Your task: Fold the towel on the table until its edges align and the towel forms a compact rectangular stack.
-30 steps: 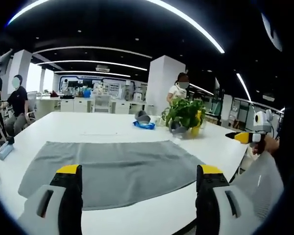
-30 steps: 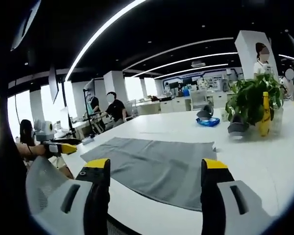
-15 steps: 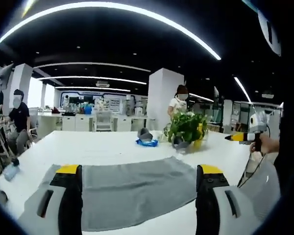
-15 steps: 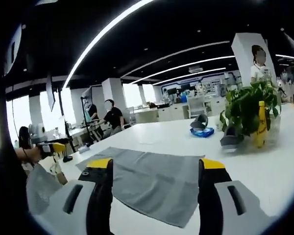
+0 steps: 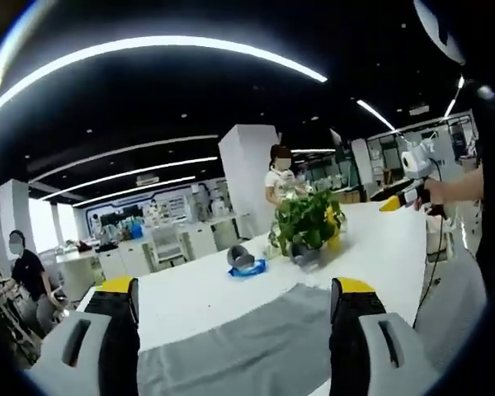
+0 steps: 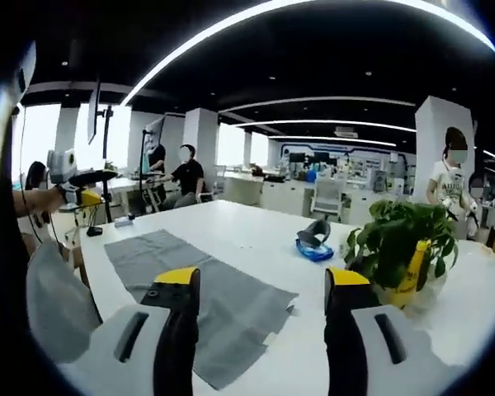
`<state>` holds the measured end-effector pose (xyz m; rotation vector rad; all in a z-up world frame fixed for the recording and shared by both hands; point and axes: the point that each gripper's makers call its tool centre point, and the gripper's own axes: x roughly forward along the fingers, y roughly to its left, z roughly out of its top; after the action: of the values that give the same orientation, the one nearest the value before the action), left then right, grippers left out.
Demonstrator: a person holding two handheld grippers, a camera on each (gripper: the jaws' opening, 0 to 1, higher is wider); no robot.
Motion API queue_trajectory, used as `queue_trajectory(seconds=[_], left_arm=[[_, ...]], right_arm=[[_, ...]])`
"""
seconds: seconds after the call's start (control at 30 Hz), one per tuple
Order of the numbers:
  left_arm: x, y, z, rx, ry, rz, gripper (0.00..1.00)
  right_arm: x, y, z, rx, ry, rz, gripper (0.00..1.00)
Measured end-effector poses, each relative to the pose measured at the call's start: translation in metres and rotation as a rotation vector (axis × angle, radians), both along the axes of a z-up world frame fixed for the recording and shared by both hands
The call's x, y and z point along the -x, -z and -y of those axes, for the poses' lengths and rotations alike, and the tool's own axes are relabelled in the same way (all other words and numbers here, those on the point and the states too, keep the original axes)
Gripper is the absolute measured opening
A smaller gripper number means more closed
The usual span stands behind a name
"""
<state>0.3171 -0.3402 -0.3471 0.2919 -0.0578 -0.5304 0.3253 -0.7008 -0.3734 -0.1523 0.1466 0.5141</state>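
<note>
One wide white table [image 6: 256, 235] carries everything, and the grey towel [image 6: 194, 285] lies flat and unfolded on its near part, not yet doubled anywhere that shows. In the right gripper view the towel's long axis runs from the far left toward the near right, and its nearer end passes under and between the yellow-tipped jaws of the right gripper [image 6: 262, 285]. In the left gripper view the same towel [image 5: 247, 351] spreads across the gap between the jaws of the left gripper [image 5: 233, 289], low in the picture.

Both grippers stand with jaws wide apart and hold nothing. Each looks out over the table rather than down at it, so both seem raised above the cloth, not at its edge. I judge that the coming grasp turns on this: the towel lies forward and below both tools, one gripper toward each end of its long side, so each needs to dip to a near corner.

Beyond the towel sit a potted plant [image 6: 396, 247] with a yellow bottle [image 6: 411, 276] close against it, and a small blue and grey object [image 6: 315, 239] nearer the table's middle, all well apart from the cloth.
</note>
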Motion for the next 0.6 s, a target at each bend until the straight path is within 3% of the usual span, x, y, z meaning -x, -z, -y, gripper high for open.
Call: queue_trajectory(seconds=[0.03,0.13,0.3,0.47,0.6], left_arm=[[-0.003,0.002,0.005,-0.050,0.005,0.003,0.98],[-0.007,0.003,0.022,-0.093,0.036,0.016,0.99],[-0.009,0.000,0.055,-0.050,0.110,0.005,0.98],[-0.009,0.005,0.087,-0.062,0.184,-0.009,0.97],[-0.007,0.012,0.111,-0.077,0.242,-0.016,0.97]], right_arm=[[-0.003,-0.003,0.002,0.013,0.001,0.006,0.59],[-0.012,-0.007,0.007,0.045,-0.006,0.013,0.56],[-0.027,-0.003,0.013,0.211,-0.070,-0.004,0.55],[-0.044,-0.018,0.010,0.230,-0.134,0.007,0.53],[-0.064,-0.017,0.014,0.253,-0.162,-0.005,0.52]])
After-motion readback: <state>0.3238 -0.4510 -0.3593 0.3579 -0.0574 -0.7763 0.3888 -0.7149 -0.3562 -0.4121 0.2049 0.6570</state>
